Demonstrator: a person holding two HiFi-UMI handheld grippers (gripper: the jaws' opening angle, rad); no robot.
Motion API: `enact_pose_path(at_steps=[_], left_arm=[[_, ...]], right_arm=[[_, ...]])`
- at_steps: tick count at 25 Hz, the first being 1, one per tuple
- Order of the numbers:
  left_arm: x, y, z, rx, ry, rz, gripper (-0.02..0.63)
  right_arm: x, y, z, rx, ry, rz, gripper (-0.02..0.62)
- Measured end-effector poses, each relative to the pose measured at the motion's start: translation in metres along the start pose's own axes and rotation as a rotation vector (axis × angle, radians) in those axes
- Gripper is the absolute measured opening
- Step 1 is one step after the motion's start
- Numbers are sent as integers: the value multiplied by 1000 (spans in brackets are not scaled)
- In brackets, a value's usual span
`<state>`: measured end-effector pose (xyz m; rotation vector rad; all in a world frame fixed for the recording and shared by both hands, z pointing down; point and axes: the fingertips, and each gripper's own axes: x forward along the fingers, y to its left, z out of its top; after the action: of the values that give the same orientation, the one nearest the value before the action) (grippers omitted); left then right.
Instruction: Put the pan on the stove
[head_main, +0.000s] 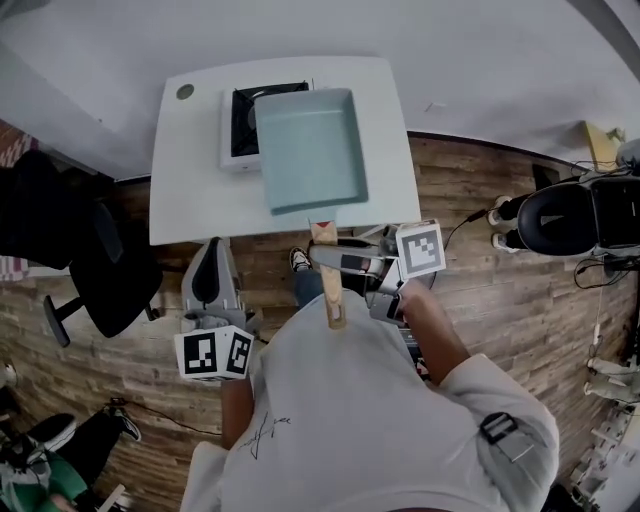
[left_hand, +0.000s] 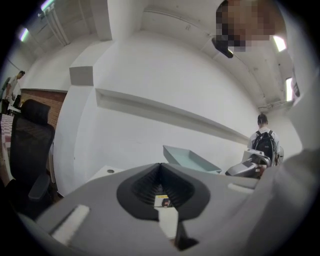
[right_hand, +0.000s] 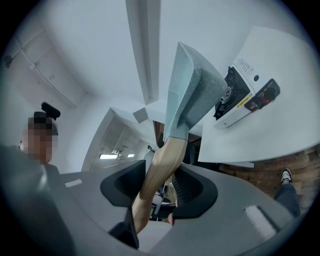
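A pale blue-green rectangular pan (head_main: 310, 150) (left_hand: 192, 161) (right_hand: 192, 90) hangs over the white table (head_main: 190, 190) and covers the right part of the white stove (head_main: 240, 125) (right_hand: 245, 97) with its black burner. I cannot tell whether pan and stove touch. The pan's wooden handle (head_main: 332, 295) (right_hand: 160, 170) reaches back over the table's near edge, and my right gripper (head_main: 345, 262) (right_hand: 160, 187) is shut on it. My left gripper (head_main: 213, 248) (left_hand: 160, 167) is off the table's near left edge, shut and holding nothing.
A black office chair (head_main: 100, 260) stands left of the table and another black chair (head_main: 570, 215) at the right, on the wooden floor. The table has a small round hole (head_main: 185, 92) at its far left corner. A person with a backpack (left_hand: 262, 142) stands beyond the table.
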<state>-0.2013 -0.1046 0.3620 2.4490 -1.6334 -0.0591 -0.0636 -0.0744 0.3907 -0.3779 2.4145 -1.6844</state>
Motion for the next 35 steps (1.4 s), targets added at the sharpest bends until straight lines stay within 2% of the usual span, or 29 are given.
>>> enact_pose_path(at_steps=[4,11,15,22,30,35], left_arm=[[28,8,17,14,-16,-14,8],[86,24,29,-14,-47,-34,7],[111,28,28,18,-38,-28,6],[125,43,21,19,-21,12,6],[122,36,10,-4,9,7,6],[144,60,4,-17,25,0,6]], right_arm=[[11,-4,23,9,0,-1,163],[26,-32,70,8,7,-15,163],[28,-41,90,24,5,-8,163],[32,-59,99,44,2,1,163],[36,-62,99,43,1,8,163],[60,-80,115,58,-7,20,163]])
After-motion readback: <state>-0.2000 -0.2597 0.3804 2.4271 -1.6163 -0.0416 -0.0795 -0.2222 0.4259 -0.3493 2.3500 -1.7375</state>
